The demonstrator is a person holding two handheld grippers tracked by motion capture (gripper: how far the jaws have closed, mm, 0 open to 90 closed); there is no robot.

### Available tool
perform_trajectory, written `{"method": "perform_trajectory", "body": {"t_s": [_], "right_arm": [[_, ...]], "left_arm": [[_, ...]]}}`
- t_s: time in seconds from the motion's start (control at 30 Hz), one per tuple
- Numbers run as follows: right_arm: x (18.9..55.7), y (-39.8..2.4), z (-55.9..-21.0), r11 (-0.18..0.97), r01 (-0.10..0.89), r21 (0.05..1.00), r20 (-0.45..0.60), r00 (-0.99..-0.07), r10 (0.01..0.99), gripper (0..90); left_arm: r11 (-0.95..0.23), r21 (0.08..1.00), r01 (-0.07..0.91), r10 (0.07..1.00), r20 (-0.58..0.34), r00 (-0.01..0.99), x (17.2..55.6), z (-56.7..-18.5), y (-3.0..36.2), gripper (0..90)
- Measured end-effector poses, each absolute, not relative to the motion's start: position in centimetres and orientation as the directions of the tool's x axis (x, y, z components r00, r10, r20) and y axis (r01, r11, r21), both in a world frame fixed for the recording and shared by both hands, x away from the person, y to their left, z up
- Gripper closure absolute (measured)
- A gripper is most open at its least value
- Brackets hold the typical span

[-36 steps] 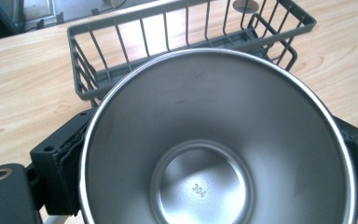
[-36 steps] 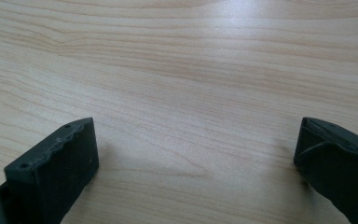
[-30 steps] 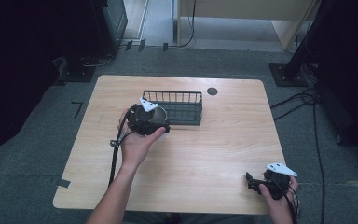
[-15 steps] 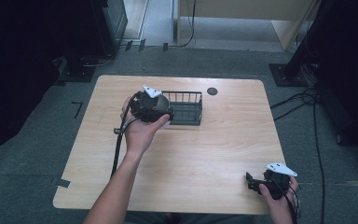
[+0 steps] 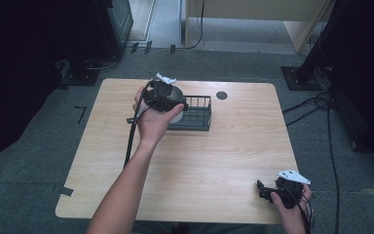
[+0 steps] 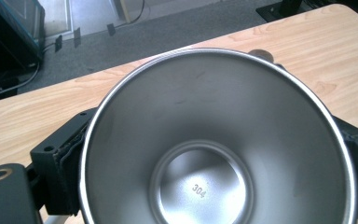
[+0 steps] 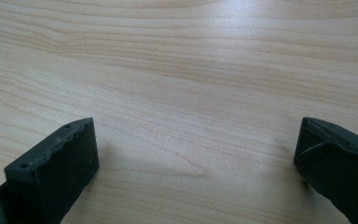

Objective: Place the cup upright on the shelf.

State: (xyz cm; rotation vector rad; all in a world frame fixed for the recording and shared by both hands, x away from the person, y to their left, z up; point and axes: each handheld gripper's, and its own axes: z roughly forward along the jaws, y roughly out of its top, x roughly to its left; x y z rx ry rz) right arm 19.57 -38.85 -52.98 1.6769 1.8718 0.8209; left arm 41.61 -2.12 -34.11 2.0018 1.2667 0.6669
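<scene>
Right hand-held gripper (image 5: 272, 191) rests low at the near right bench (image 5: 214, 161) edge, jaws spread, nothing between. Left hand-held gripper (image 5: 168, 100) clamps a steel cup (image 6: 216, 140) by its sides, raised over the wire basket's (image 5: 197, 114) left end; cup mouth faces the gripper camera, axis along the jaws.

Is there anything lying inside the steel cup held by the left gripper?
No. The left gripper view looks straight into the steel cup, and its bare bottom shows nothing but a stamped 304.
</scene>
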Motion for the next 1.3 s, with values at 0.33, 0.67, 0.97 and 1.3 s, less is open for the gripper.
{"method": "perform_trajectory", "body": {"t_s": [0.33, 0.67, 0.97, 1.3], "right_arm": [[19.6, -38.9, -53.0, 0.063, 0.695, 0.716, 0.031, -0.123, 0.992, 0.0], [19.6, -38.8, -53.0, 0.061, 0.696, 0.716, 0.034, -0.122, 0.992, 0.0], [19.6, -38.9, -53.0, 0.062, 0.696, 0.716, 0.034, -0.123, 0.992, 0.0], [19.6, -38.8, -53.0, 0.061, 0.696, 0.716, 0.034, -0.122, 0.992, 0.0]], "left_arm": [[-0.279, 0.764, 0.582, 0.923, 0.047, 0.381, 44.3, -34.0, -3.0, 6.2], [-0.282, 0.762, 0.583, 0.924, 0.051, 0.380, 46.4, -35.4, -4.2, 6.2], [-0.301, 0.746, 0.594, 0.922, 0.068, 0.381, 47.0, -37.0, -4.7, 6.1], [-0.311, 0.716, 0.625, 0.922, 0.066, 0.382, 47.4, -39.4, -4.8, 6.1]]}}
